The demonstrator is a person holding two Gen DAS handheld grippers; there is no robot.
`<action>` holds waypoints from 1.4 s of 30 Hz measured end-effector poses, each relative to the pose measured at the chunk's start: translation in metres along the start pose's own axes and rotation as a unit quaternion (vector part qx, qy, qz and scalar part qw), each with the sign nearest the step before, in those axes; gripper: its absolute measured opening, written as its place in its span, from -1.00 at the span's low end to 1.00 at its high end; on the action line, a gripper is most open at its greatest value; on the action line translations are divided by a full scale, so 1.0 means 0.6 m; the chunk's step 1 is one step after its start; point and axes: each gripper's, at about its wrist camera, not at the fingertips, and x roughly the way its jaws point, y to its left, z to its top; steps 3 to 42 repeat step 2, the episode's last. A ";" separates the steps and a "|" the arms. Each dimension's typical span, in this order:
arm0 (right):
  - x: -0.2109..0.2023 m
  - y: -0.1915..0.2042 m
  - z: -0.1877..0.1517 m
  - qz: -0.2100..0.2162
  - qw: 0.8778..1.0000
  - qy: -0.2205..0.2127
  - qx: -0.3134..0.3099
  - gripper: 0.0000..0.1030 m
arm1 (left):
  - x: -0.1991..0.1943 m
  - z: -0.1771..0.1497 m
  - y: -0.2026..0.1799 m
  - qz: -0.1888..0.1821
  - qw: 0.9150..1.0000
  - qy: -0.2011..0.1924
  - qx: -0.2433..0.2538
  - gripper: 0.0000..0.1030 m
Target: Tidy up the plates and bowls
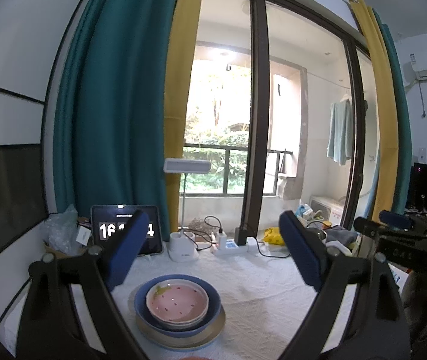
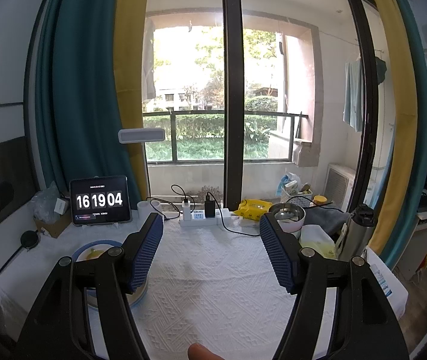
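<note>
Both my left tongs [image 1: 210,258] and right tongs [image 2: 210,252] gape empty; behind the stacked plates [image 1: 179,309], the tablet [image 2: 100,201] reads "16 19 04".

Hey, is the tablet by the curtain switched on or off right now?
On. The tablet has a lit screen with large white clock digits reading 16 19 04 on black; it stands propped upright on the table.

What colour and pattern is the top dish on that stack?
The top dish is pink with small dark red specks and a yellow patch near its rim; the left wrist view shows it best.
</note>
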 end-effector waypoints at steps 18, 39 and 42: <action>0.009 -0.002 -0.004 0.001 1.000 0.006 -0.002 0.37 | 0.004 -0.004 -0.002 0.001 1.000 0.001 0.003 0.75; 0.009 -0.002 -0.004 0.001 1.000 0.006 -0.002 0.37 | 0.004 -0.004 -0.002 0.001 1.000 0.001 0.003 0.75; 0.009 -0.002 -0.004 0.001 1.000 0.006 -0.002 0.37 | 0.004 -0.004 -0.002 0.001 1.000 0.001 0.003 0.75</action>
